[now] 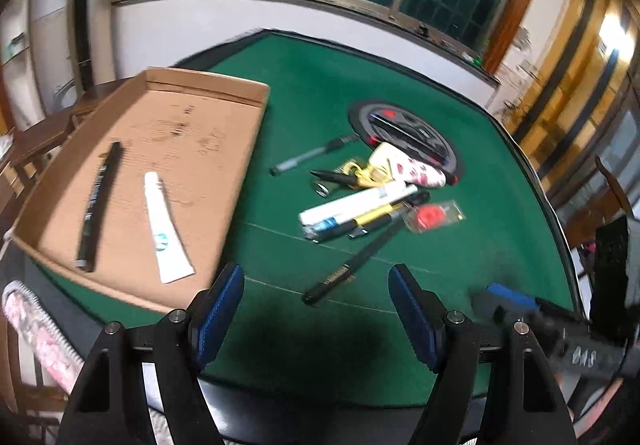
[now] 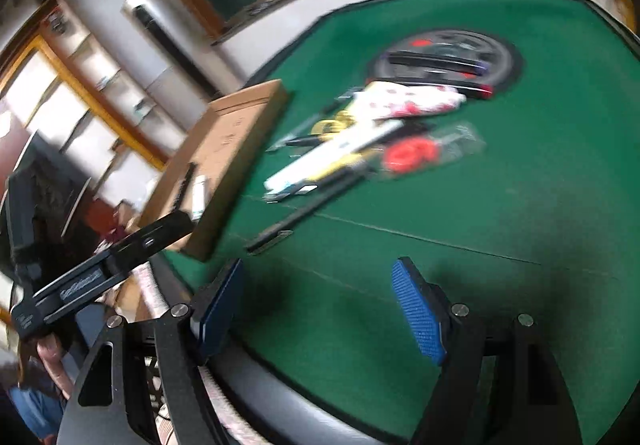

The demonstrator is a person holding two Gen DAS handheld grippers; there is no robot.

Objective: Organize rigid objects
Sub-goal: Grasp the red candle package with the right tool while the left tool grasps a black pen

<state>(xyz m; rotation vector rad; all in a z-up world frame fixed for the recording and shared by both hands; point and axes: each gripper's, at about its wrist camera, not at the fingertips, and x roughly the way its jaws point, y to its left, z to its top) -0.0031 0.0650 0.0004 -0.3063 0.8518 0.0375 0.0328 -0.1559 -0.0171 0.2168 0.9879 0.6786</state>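
A cardboard tray (image 1: 224, 85) lies on the left of the green table (image 1: 320, 85). In it lie a black pen (image 1: 98, 201) and a white tube (image 1: 166, 233). A pile of objects sits at mid-table: a black pen (image 1: 352, 265), a white stick (image 1: 356, 203), a yellow-black pen (image 1: 372, 217), a red item in clear wrap (image 1: 434, 213), a grey pen (image 1: 308, 157), a white pouch with red print (image 1: 412, 165). My left gripper (image 1: 316, 297) is open and empty above the near table edge. My right gripper (image 2: 320, 301) is open and empty; it also shows in the left wrist view (image 1: 516, 305).
A round dark dial (image 1: 404, 133) is set in the table behind the pile. A pink patterned cloth (image 1: 36, 329) hangs at the near left. The tray (image 2: 240, 149) and the pile (image 2: 360, 141) appear blurred in the right wrist view. Windows and shelves stand beyond the table.
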